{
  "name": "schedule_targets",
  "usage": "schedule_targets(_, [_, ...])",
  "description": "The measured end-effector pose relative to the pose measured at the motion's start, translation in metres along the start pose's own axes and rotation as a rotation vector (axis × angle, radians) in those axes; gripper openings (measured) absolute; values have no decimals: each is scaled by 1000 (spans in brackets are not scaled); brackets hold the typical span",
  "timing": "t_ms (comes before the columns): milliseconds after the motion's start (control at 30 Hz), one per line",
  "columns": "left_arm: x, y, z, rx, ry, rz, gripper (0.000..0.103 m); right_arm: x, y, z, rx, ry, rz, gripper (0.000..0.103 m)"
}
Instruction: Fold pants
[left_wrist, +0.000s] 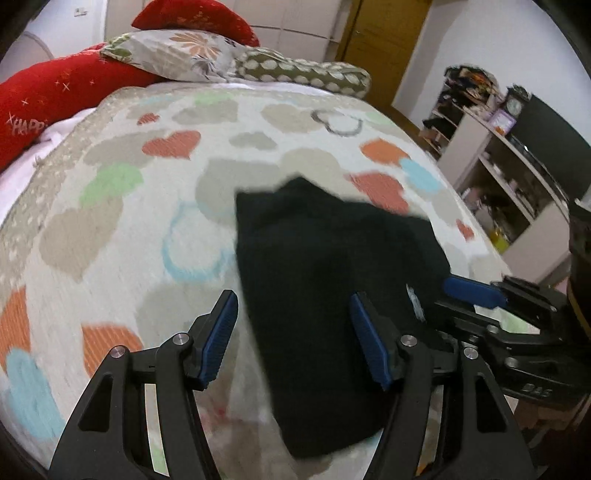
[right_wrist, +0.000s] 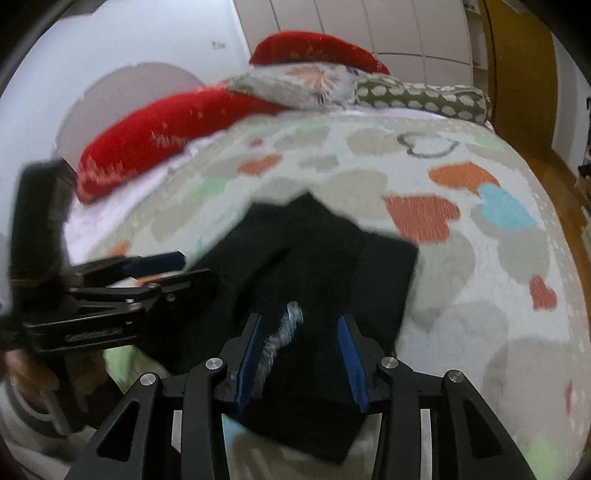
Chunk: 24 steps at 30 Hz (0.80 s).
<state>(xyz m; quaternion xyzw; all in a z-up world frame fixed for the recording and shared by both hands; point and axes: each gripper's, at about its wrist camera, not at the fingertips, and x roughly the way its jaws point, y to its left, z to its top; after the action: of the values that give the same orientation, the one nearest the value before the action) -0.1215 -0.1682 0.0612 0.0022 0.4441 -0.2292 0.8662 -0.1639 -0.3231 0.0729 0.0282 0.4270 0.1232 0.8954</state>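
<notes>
- A bed fills the room, covered by a fuzzy blanket (left_wrist: 122, 229) with colored hearts.
- Soft black pants (left_wrist: 325, 280), folded into a flat bundle, lie on the blanket.
- The left gripper (left_wrist: 293, 341) has its blue ribbed fingers apart, the pants' edge between them.
- The right gripper (right_wrist: 301, 360) is spread wide over the pants, at 3 o'clock from the left one.
- Red pillows (left_wrist: 55, 99) and a flowery pillow (left_wrist: 177, 51) sit at 12 o'clock.
</notes>
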Motion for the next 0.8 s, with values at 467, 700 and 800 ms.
schedule_targets(467, [-2,-1,-8,-20,4,20,66,-14,-18,-6,118,-43,-18,44])
schedule_targets(700, [-13,2,-1,-7,-36,63,66,-10,-8,7,108,-45,-23,46])
schedule_targets(800, [-15,4,4,-6,-49,75,66,-7,-8,9,116,-42,-28,47])
